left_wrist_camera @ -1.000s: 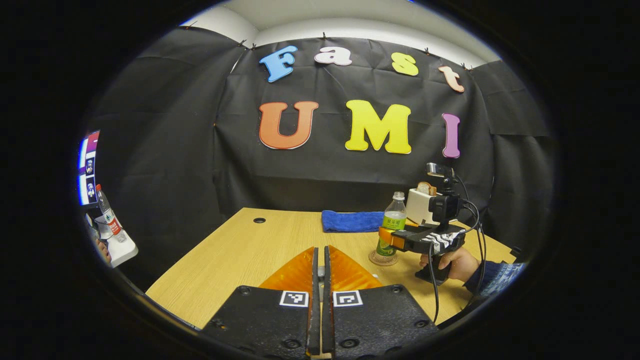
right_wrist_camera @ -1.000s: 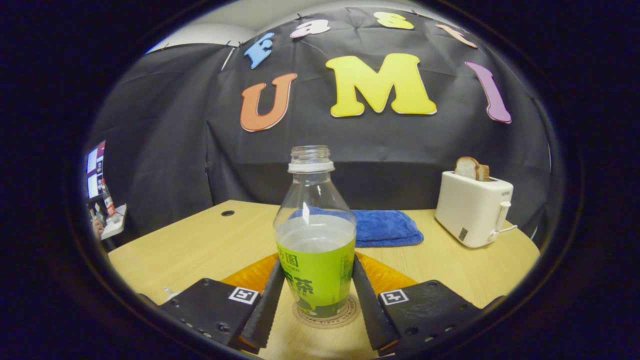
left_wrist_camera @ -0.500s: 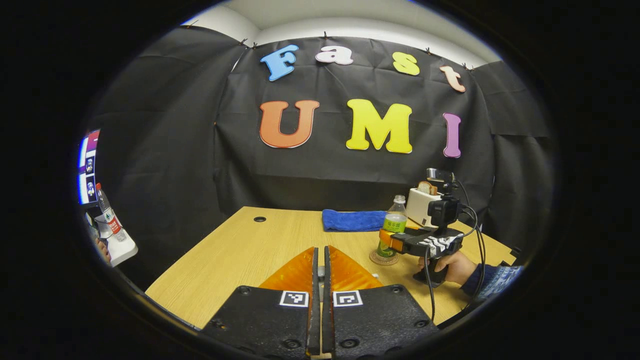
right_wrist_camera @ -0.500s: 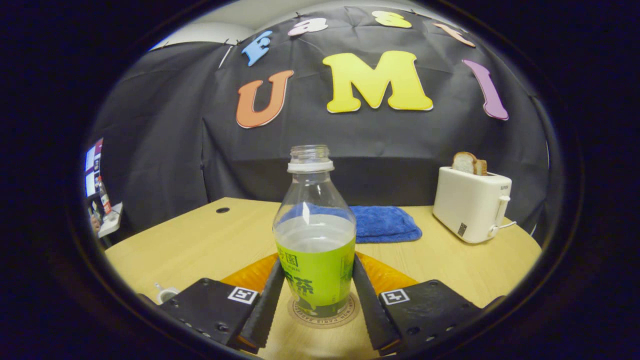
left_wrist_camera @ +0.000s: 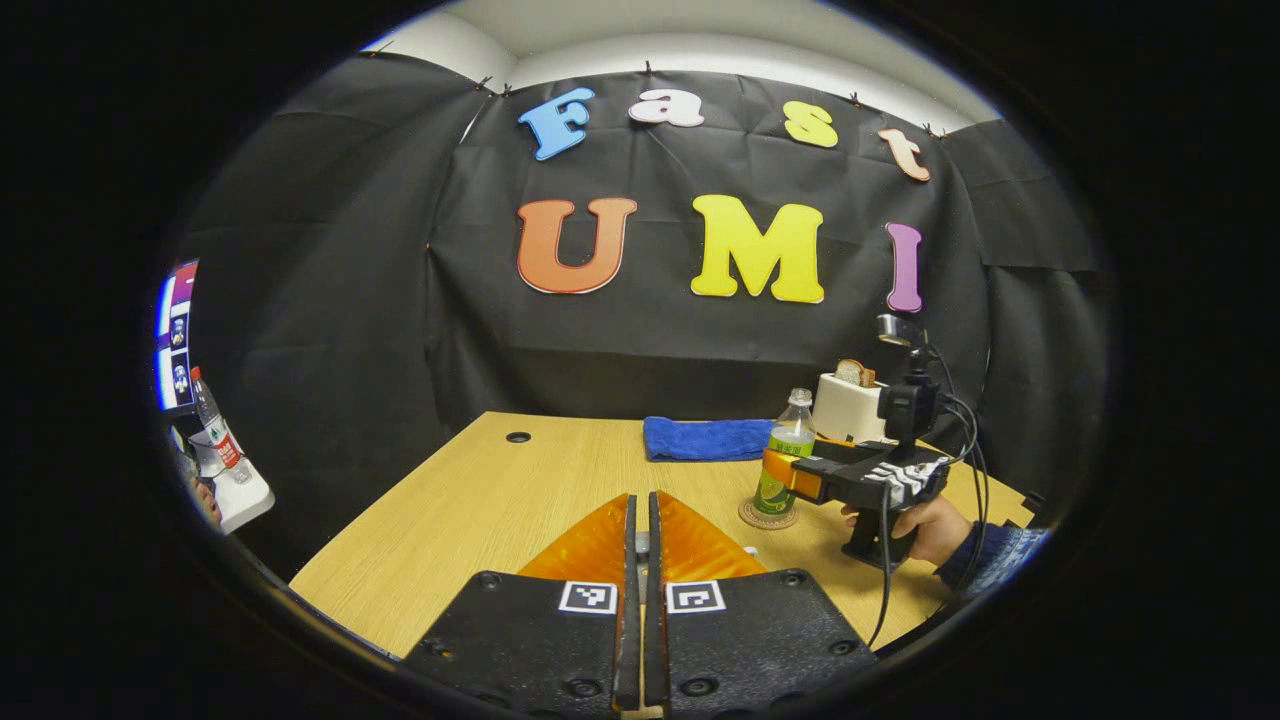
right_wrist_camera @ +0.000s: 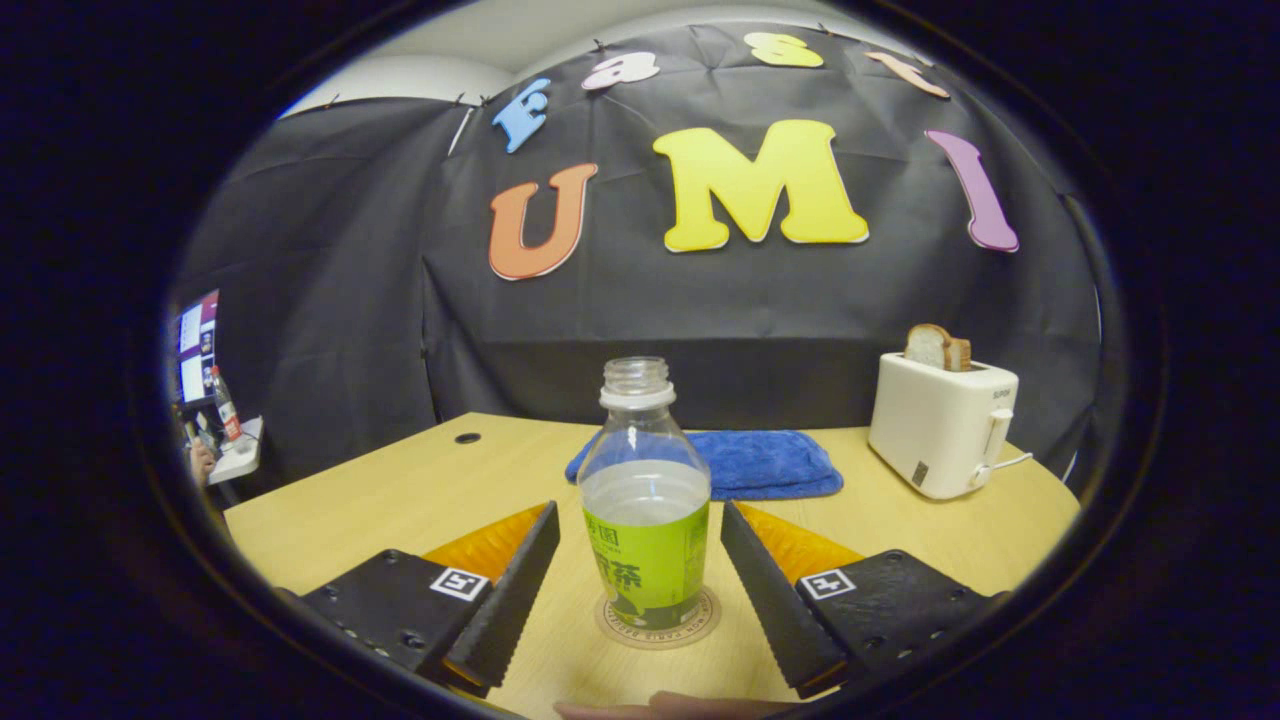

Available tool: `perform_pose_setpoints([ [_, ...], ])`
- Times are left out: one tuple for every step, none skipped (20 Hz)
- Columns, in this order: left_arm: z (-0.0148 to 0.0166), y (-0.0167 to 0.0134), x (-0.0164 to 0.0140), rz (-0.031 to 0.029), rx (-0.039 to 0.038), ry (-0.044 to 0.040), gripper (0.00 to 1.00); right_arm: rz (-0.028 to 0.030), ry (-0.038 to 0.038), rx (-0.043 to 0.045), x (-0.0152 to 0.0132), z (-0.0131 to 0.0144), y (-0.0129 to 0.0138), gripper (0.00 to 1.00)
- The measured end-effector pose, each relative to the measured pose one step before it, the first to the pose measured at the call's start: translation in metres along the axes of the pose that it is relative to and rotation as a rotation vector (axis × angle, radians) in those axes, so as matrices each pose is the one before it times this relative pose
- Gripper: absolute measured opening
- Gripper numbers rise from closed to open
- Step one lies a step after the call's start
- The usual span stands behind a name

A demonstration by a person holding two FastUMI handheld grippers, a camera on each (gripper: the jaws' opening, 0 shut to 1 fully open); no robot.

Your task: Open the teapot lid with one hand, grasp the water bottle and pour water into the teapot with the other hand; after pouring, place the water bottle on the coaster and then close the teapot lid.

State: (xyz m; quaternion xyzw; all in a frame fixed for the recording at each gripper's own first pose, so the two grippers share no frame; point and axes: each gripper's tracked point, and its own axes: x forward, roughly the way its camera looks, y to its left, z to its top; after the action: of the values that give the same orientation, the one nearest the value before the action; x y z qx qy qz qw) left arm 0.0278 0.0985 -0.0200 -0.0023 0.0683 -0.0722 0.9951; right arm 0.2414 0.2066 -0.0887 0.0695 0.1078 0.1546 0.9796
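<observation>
My right tool (right_wrist_camera: 635, 590) just opened and backed off the water bottle (right_wrist_camera: 646, 530), now standing free on the coaster (right_wrist_camera: 700, 626); left tool (left_wrist_camera: 640, 600) closed, lid-closing next.

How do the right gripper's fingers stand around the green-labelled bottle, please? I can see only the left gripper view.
Observer: In the right gripper view the right gripper is open. Its fingers stand clear of the water bottle, with a gap on each side.
Operator: Thank you. Does the bottle sit squarely on the coaster?
Observer: Yes. It stands upright near the middle of the coaster, whose rim shows in front and on both sides.
Operator: Is the bottle capped?
Observer: No. The neck is open, and the water reaches about the top of the label.
</observation>
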Motion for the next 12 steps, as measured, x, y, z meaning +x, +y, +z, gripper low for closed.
perform_pose_setpoints([
  [0.00212, -0.00173, 0.00104, 0.00162, 0.00111, -0.00893, 0.04, -0.00820, -0.00655, -0.00672, -0.00704, 0.00244, -0.00300, 0.97],
  [0.00155, -0.00574, 0.00110, -0.01390, 0.00552, -0.00817, 0.04, -0.00337, -0.00436, -0.00597, -0.00773, 0.00313, -0.00402, 0.97],
  [0.00157, -0.00720, 0.00039, -0.01981, 0.00840, -0.01033, 0.04, 0.00644, -0.00949, -0.00270, -0.00924, 0.00269, -0.00084, 0.97],
  [0.00090, -0.00689, 0.00262, -0.01668, 0.00686, -0.00937, 0.04, 0.00089, -0.00665, -0.00082, -0.00741, 0.00159, -0.00330, 0.97],
  [-0.00126, -0.00703, 0.00401, -0.01747, 0.00110, -0.00170, 0.05, -0.00281, -0.00512, -0.00004, -0.00820, 0.00025, -0.00570, 0.97],
  [-0.00467, -0.00916, 0.00611, -0.02358, 0.00134, 0.00350, 0.05, -0.00466, -0.00309, -0.00032, -0.00895, -0.00010, -0.00584, 0.97],
  [-0.00265, -0.00841, 0.00675, -0.01924, 0.00603, 0.00178, 0.05, -0.00405, -0.00881, -0.00766, -0.00935, 0.00029, -0.00547, 0.96],
  [-0.00289, -0.00649, 0.00676, -0.01389, 0.00828, 0.00170, 0.05, -0.01138, -0.01204, -0.01134, -0.01019, 0.00113, -0.00681, 0.97],
  [-0.00456, -0.00438, 0.00755, -0.00469, 0.01415, -0.00136, 0.05, -0.01456, -0.01090, -0.01313, -0.00924, -0.00059, -0.00800, 0.96],
  [-0.00270, 0.00009, 0.00915, 0.00787, 0.01482, -0.00998, 0.05, -0.01222, -0.00619, -0.01587, -0.01032, -0.00117, -0.00727, 0.97],
  [-0.00507, 0.00045, 0.00920, 0.01114, 0.00018, -0.00046, 0.05, -0.00688, -0.00688, -0.01179, -0.00919, -0.00194, -0.00557, 0.97],
  [-0.00968, -0.00197, 0.01076, 0.00016, -0.01849, 0.00977, 0.05, -0.00767, -0.01154, -0.00678, -0.00957, -0.00063, -0.00527, 0.96],
])
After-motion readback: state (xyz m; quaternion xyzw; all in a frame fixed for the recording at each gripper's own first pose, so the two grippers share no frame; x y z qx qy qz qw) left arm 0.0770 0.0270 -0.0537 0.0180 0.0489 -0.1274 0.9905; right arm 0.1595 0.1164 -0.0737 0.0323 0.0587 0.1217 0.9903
